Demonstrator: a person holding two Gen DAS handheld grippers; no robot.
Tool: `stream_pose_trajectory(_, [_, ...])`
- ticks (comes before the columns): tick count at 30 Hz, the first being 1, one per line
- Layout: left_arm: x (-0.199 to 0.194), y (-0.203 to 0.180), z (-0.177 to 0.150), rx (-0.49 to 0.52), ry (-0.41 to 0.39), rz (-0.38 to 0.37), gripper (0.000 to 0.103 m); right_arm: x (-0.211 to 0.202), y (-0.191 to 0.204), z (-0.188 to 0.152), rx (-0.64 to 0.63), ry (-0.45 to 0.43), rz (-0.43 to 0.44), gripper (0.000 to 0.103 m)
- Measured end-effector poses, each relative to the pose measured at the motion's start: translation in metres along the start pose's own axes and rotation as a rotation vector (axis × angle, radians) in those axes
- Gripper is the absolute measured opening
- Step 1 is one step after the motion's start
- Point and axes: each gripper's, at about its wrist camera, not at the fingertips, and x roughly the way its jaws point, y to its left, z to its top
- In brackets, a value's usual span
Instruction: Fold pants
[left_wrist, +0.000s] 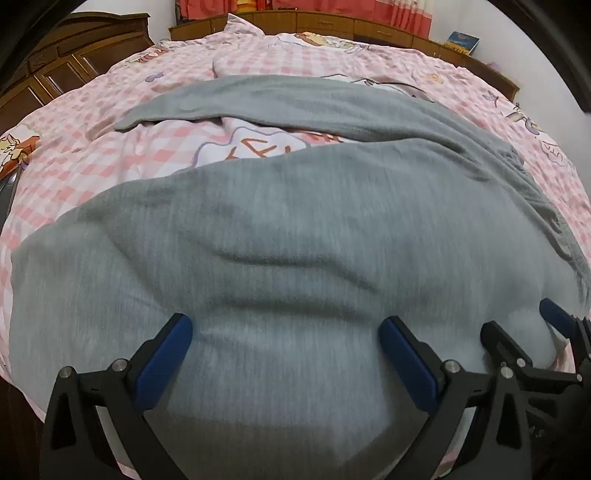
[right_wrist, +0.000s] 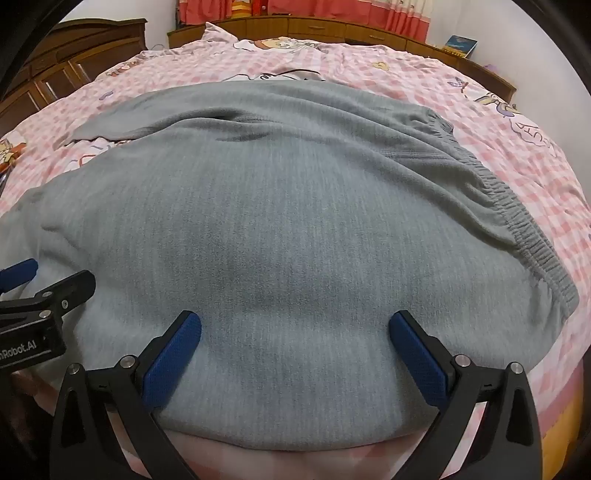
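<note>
Both wrist views — close, steeply downward

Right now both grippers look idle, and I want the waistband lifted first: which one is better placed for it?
Likely the right gripper: the waistband of the grey pants runs along its side, while the left gripper hangs open over plain leg fabric.

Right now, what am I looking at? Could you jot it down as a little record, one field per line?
place: a bed with a pink checked quilt
garment: grey pants spread flat on the quilt, not yet folded
waistband: elastic waistband on the right side
legs: stretching away to the left, the far leg apart from the near one
left gripper: open, over the near edge of the pants
right gripper: open, beside it, holding nothing
background: wooden cabinets, red curtains
</note>
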Motion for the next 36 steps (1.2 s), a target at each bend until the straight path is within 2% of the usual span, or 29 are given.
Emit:
stream_pose_trajectory(5, [-0.003, 0.004, -0.008, -0.011, -0.046, -0.027, 0.103, -0.003, -0.002, -0.001, -0.007, -0.002, 0.005, 0.103])
stream_pose_trajectory(7, [-0.006, -0.001, -0.009, 0.004, -0.055, -0.005, 0.103, -0.005, -0.005, 0.0, -0.007, -0.008, 0.007, 0.103])
stream_pose_trajectory(11, [-0.001, 0.0, -0.002, 0.002, -0.024, -0.012, 0.103, -0.001, -0.006, -0.003, 0.003, -0.045, -0.001, 0.103])
stream_pose_trajectory(15, [-0.002, -0.001, -0.004, 0.0, -0.038, -0.01, 0.103, -0.002, 0.0, -0.007, 0.001, -0.064, -0.012, 0.103])
stream_pose_trajectory(24, [-0.002, -0.001, -0.008, 0.008, -0.068, -0.004, 0.103, -0.001, 0.0, -0.007, -0.004, -0.065, -0.014, 0.103])
stream_pose_trajectory(36, [-0.002, -0.003, -0.009, 0.008, -0.071, -0.002, 0.103, -0.001, 0.001, -0.008, -0.002, -0.067, -0.016, 0.103])
